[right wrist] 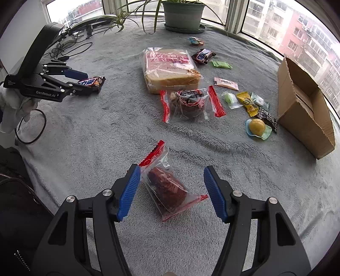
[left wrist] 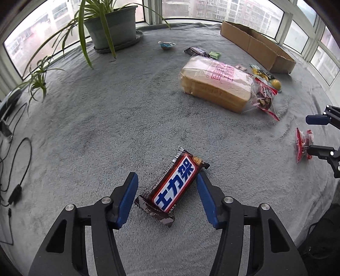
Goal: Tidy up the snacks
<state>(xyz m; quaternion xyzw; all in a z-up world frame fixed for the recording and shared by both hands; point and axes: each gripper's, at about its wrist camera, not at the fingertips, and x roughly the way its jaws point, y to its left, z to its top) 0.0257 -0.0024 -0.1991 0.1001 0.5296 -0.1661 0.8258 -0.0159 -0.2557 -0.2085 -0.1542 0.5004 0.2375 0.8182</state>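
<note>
My left gripper (left wrist: 166, 180) is open, its blue pads on either side of a brown Snickers bar (left wrist: 174, 186) that lies on the grey blanket; it also shows in the right wrist view (right wrist: 81, 81). My right gripper (right wrist: 172, 173) is open around a clear red-edged bag holding a dark red snack (right wrist: 165, 189); that bag also shows in the left wrist view (left wrist: 303, 146) between the right gripper's fingers (left wrist: 317, 120). The cardboard box (right wrist: 306, 106) lies open at the right.
A bread loaf bag (right wrist: 170, 70), a second red-edged bag with dark snacks (right wrist: 190, 103), another Snickers (right wrist: 203, 55) and several small sweets (right wrist: 257, 126) lie on the grey blanket (right wrist: 106, 131). A potted plant (right wrist: 183, 12) stands at the window. Cables (left wrist: 19, 169) lie at the left.
</note>
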